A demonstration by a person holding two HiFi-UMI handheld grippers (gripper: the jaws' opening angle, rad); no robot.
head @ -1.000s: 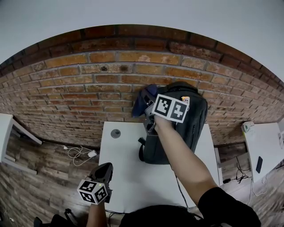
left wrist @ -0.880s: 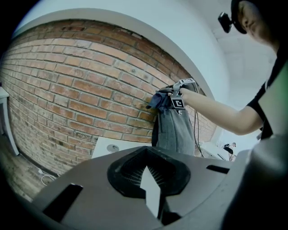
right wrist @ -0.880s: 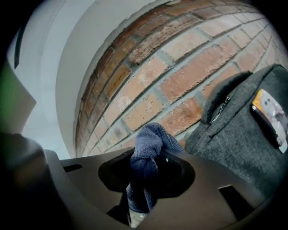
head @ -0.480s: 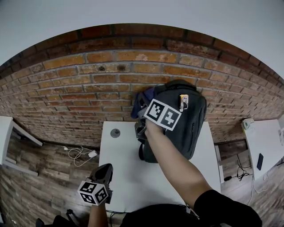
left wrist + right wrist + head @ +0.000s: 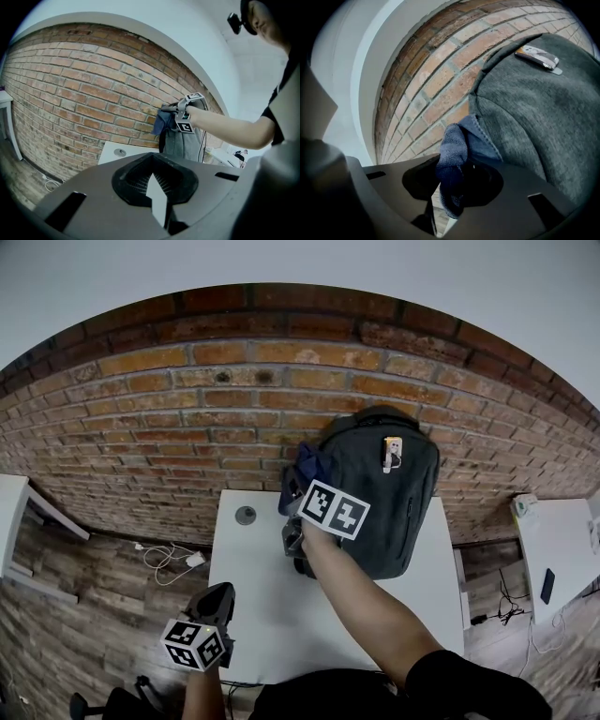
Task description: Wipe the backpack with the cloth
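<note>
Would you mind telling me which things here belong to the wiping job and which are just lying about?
Job: backpack, cloth, right gripper.
Lying about: left gripper (idle), grey disc, cables, phone.

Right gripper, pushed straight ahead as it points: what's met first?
Probably the backpack edge, the cloth in the right gripper leading; the brick wall sits close beside that line, depth unclear.
</note>
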